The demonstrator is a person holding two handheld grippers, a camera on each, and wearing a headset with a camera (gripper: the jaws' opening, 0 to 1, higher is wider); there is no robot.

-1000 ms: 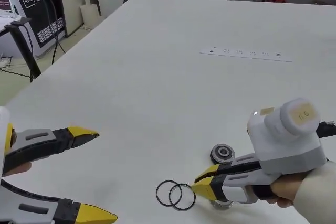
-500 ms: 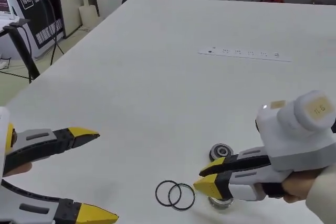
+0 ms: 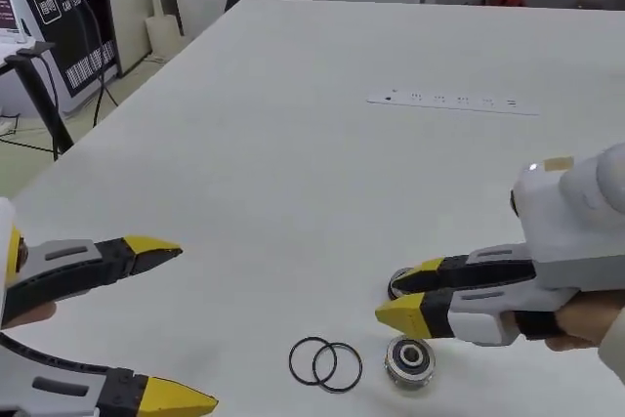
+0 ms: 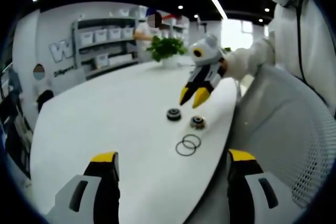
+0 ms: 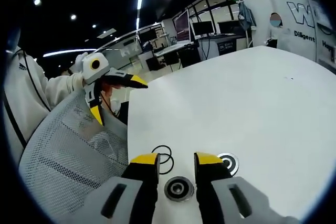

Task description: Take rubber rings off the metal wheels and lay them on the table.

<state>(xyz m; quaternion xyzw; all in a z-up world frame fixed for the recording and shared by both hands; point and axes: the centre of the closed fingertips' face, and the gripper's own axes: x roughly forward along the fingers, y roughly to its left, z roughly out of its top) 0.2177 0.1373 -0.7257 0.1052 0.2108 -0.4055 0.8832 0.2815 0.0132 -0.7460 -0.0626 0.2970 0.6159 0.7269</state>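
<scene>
Two black rubber rings [image 3: 325,363] lie overlapping on the white table [image 3: 293,163], near its front edge. Right of them a bare silver wheel [image 3: 410,358] lies flat. A second wheel [image 3: 399,282], dark-rimmed, sits just behind, partly hidden by my right gripper [image 3: 394,298]. That gripper hovers above both wheels, open, with nothing between its jaws. My left gripper [image 3: 174,324] is wide open and empty at the front left, well apart from the parts. The right gripper view looks down between its jaws at the silver wheel [image 5: 178,188], the dark wheel [image 5: 228,162] and the rings [image 5: 163,158].
A flat white power strip [image 3: 451,101] lies further back on the table. The table's left edge drops to a floor with a black banner stand [image 3: 73,17]. A white mesh chair [image 4: 283,124] stands close to the table's front edge.
My right gripper has risen and drawn back to the right, off the silver wheel, which now lies in full sight. The left gripper has stayed put.
</scene>
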